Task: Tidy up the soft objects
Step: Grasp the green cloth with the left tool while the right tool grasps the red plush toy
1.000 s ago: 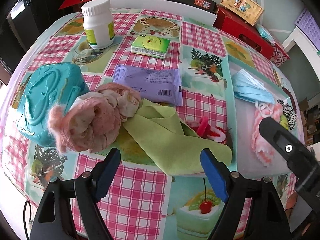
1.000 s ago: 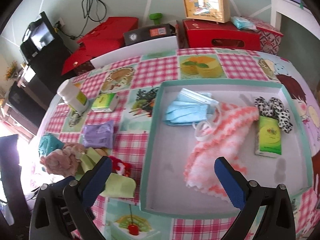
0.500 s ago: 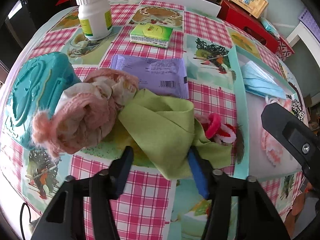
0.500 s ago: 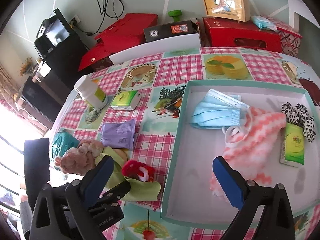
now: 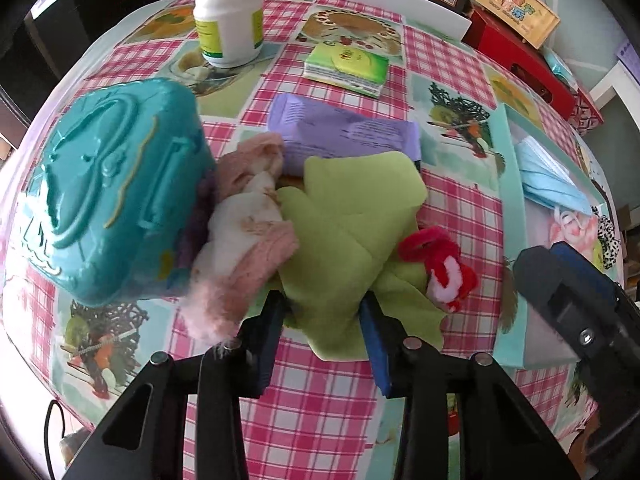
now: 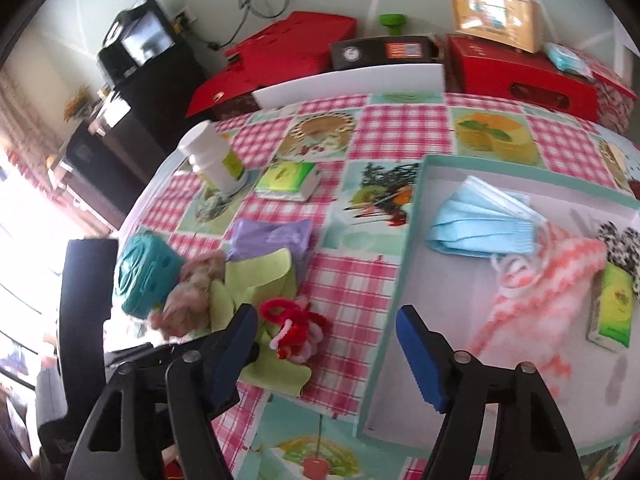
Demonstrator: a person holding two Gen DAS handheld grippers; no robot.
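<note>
Only left view shows left claw (image 5: 324, 312) pinching green cloth (image 5: 352, 216)

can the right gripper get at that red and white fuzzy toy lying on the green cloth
Probably yes. The right gripper hangs just short of the red and white fuzzy toy, jaws apart, nothing between. The left gripper crowds the green cloth beside it.

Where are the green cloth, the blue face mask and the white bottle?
green cloth (image 5: 352, 216): left wrist view, on its bunched middle fold.
blue face mask (image 6: 480, 226): right wrist view, on its pleated front, inside the tray.
white bottle (image 5: 228, 16): left wrist view, on its body below the cap.
</note>
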